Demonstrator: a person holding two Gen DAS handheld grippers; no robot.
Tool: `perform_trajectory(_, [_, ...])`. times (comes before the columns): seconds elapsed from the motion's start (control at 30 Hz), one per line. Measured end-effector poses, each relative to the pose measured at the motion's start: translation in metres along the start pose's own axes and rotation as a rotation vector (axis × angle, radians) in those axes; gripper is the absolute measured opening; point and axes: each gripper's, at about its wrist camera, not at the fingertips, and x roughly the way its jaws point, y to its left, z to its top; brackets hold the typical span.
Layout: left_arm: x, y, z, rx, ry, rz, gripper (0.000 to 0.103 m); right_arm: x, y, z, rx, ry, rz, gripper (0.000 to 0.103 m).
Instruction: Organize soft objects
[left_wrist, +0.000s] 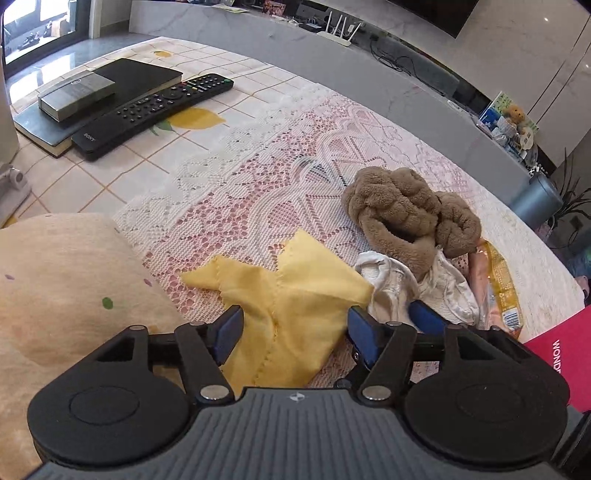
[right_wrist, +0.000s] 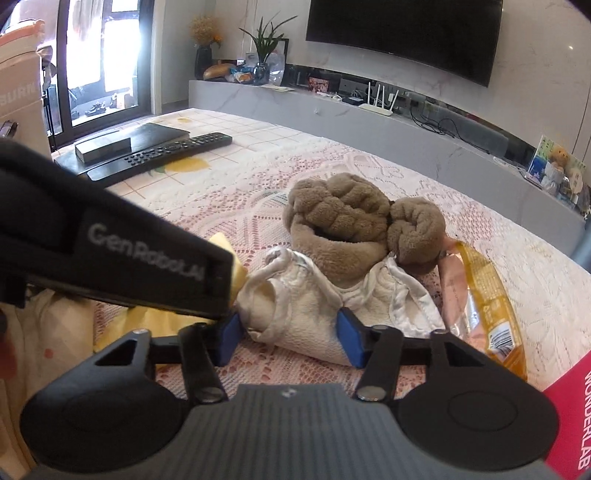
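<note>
left gripper (left_wrist: 293, 325) jaws apart, yellow cloth (left_wrist: 291, 291) loose between them, not pinched. right gripper (right_wrist: 288, 332) jaws straddle white cloth (right_wrist: 295, 314), contact unclear. white cloth's length runs across right jaws. brown towel (right_wrist: 351, 229) just beyond.

Crumpled yellow cloth (left_wrist: 295, 302) lies beside white garment (right_wrist: 314, 317) under brown towel (right_wrist: 343, 225).
</note>
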Motion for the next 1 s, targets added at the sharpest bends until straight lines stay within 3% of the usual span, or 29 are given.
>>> perform_trajectory(0.13, [-0.003,0.004,0.001,-0.042,-0.01,-0.09,0.074,-0.003,-0.006,-0.001,0.041,-0.008,0.027,0.043])
perform_trajectory(0.37, [0.0,-0.002,0.0,-0.019,-0.012,-0.113,0.073,-0.005,-0.004,-0.001,0.038,-0.013,0.023,0.034])
perform_trajectory(0.47, [0.001,0.001,0.0,-0.027,-0.01,-0.159,0.048,-0.006,0.002,0.0,0.012,-0.004,0.018,0.03])
perform_trajectory(0.53, [0.007,0.007,0.001,-0.06,0.034,-0.14,0.003,-0.007,0.005,0.001,-0.009,-0.003,0.005,0.025])
perform_trajectory(0.63, [0.013,0.022,0.003,-0.152,0.07,-0.189,0.0,-0.008,0.0,0.005,0.025,0.004,0.012,0.018])
perform_trajectory(0.83, [0.004,0.014,0.001,-0.09,0.029,-0.177,0.0,-0.03,0.003,0.012,0.019,-0.019,-0.018,0.013])
perform_trajectory(1.0, [-0.021,0.021,-0.003,-0.104,-0.049,-0.278,0.0,-0.063,-0.002,0.007,0.094,-0.041,-0.028,0.012])
